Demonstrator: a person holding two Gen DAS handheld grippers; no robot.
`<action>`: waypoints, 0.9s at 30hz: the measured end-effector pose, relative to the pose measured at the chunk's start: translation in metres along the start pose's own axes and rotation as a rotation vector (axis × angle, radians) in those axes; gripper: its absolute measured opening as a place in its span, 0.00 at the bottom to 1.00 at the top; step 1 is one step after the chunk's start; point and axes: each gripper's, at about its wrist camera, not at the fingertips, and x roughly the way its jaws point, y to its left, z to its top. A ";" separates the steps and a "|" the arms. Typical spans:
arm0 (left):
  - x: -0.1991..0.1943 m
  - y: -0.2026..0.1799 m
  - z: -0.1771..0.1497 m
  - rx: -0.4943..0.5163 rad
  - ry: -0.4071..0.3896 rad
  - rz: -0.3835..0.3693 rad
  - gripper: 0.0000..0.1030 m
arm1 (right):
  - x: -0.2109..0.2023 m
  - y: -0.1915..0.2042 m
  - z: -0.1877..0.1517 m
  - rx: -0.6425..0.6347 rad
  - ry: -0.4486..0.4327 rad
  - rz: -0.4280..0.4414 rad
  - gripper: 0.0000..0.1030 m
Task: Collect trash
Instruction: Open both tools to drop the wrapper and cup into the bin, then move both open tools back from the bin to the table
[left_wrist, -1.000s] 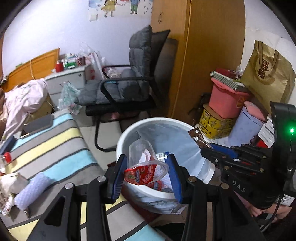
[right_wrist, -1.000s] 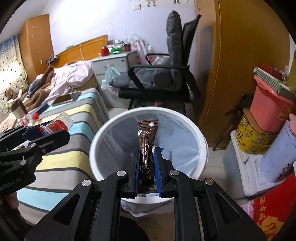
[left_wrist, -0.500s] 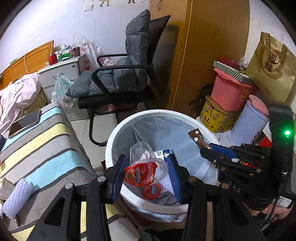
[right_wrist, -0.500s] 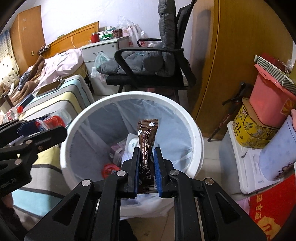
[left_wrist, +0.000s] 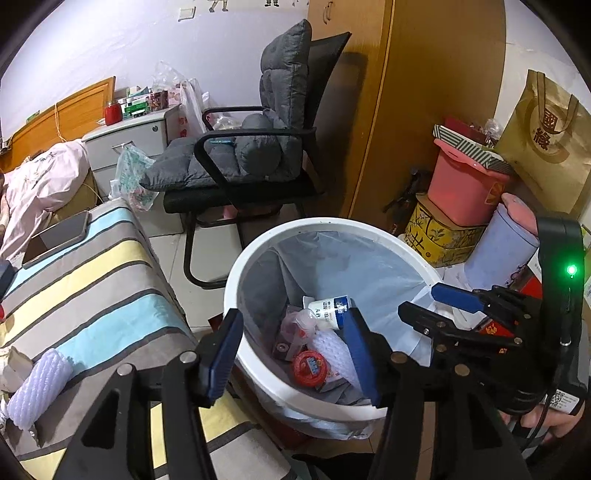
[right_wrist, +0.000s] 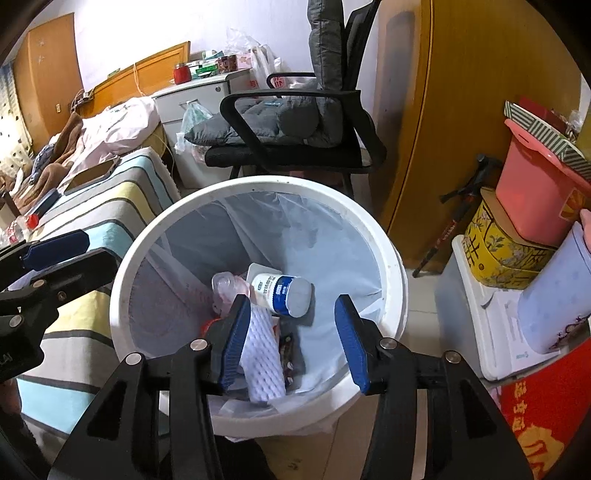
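A white trash bin (left_wrist: 332, 223) with a pale plastic liner stands on the floor, also in the right wrist view (right_wrist: 258, 182). Inside lie a white bottle (right_wrist: 280, 290), a clear plastic cup (right_wrist: 225, 286), white foam netting (right_wrist: 262, 365), a red-labelled lid (left_wrist: 310, 369) and a dark wrapper (right_wrist: 286, 350). My left gripper (left_wrist: 293, 354) is open and empty over the bin's near rim. My right gripper (right_wrist: 291, 339) is open and empty above the bin; it also shows in the left wrist view (left_wrist: 436, 306).
A striped blanket (left_wrist: 92, 288) covers the bed at left, with a phone (left_wrist: 55, 238) and white foam roll (left_wrist: 37, 387) on it. A black chair (left_wrist: 251, 173) stands behind the bin. Boxes, a pink tub (left_wrist: 465, 184) and wardrobe (left_wrist: 424, 92) fill the right.
Both grippers opened. The plastic cup with red label fell from the left gripper and the brown wrapper from the right gripper into the bin. Both moved closer over the bin.
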 end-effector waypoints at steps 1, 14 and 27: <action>-0.003 0.001 -0.001 -0.002 -0.005 0.002 0.57 | -0.001 0.001 0.000 0.000 -0.002 0.002 0.48; -0.047 0.025 -0.011 -0.041 -0.065 0.056 0.60 | -0.024 0.020 0.000 0.002 -0.071 0.024 0.48; -0.095 0.061 -0.035 -0.086 -0.130 0.140 0.62 | -0.043 0.059 0.002 -0.056 -0.134 0.086 0.48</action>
